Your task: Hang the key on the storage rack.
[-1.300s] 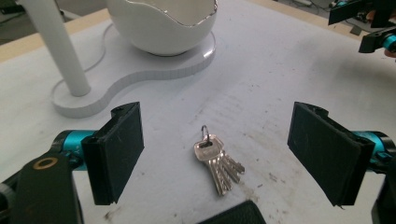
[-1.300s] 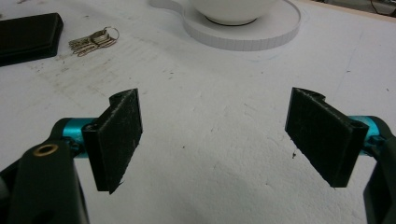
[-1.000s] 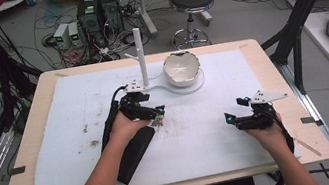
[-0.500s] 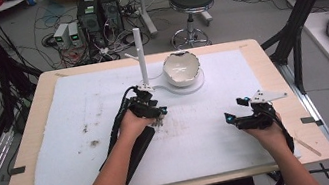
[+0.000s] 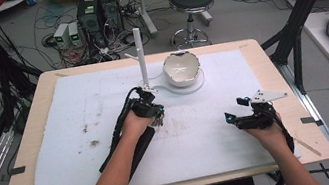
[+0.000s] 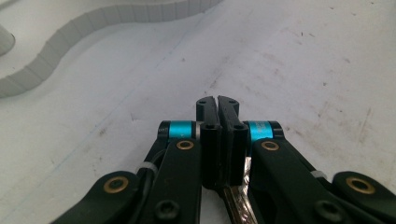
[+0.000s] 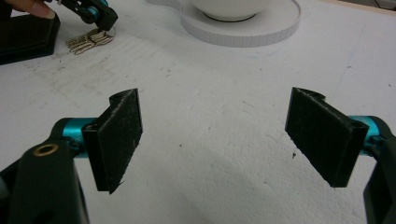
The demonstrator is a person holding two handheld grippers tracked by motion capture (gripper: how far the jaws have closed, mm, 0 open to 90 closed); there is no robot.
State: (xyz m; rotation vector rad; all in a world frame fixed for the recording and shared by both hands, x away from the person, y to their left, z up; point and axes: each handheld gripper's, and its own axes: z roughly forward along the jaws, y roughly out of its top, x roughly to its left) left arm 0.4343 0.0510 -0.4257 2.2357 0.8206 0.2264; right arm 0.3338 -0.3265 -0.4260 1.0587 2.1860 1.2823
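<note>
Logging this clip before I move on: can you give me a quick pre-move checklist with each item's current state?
1. Left hand-held gripper shut: ok, jaws pressed together.
2. Something held in it: ok, a brass-coloured strip shows beneath the jaws; the right gripper view shows a small metal bundle at its tip. What it is: cannot tell.
3. Bundle lifted off the white mat: cannot tell.
4. Right hand-held gripper open and free: ok, jaws wide apart, nothing between.
5. White bowl upright on its white base: ok.
6. White post upright: ok.
</note>
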